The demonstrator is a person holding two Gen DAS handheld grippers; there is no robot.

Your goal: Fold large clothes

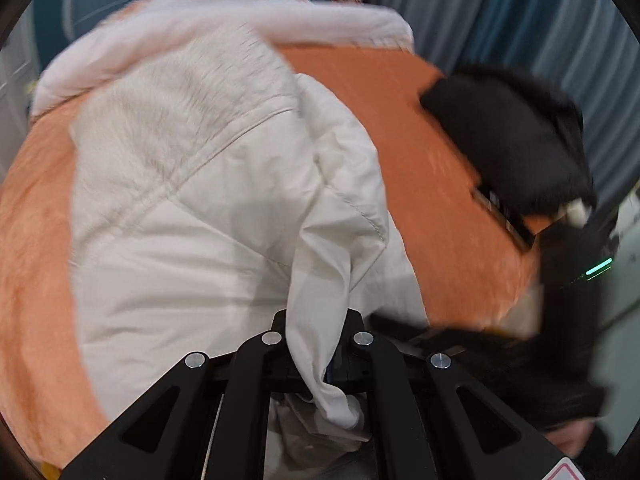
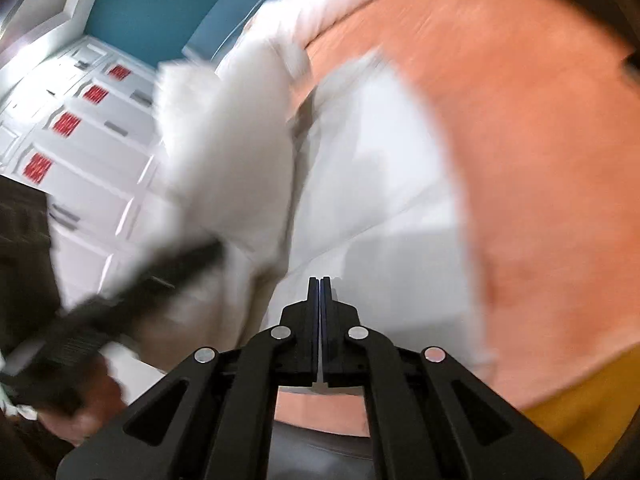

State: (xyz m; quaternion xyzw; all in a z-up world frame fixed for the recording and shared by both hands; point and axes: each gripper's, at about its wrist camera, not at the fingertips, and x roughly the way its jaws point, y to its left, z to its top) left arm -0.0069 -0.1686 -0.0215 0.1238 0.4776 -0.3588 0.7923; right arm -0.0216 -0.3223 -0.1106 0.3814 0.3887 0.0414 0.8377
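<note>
A large white padded jacket (image 1: 192, 208) with a furry collar (image 1: 176, 92) lies on an orange bed cover (image 1: 420, 184). My left gripper (image 1: 318, 320) is shut on a pinched fold of the white jacket, and the fabric hangs down between the fingers. In the right wrist view the jacket (image 2: 360, 184) is blurred, with the white fur (image 2: 224, 128) at its left. My right gripper (image 2: 320, 284) is shut and empty, just above the jacket's near edge. The left gripper's black body (image 2: 120, 300) crosses the lower left of that view.
A black garment (image 1: 516, 136) lies at the right edge of the bed. A pink blanket (image 1: 256, 24) lies at the bed's far side. Blue-grey curtains (image 1: 520, 12) hang behind. White cabinet doors (image 2: 80, 140) with red decorations stand to the left. A yellow cloth (image 2: 576, 420) shows at lower right.
</note>
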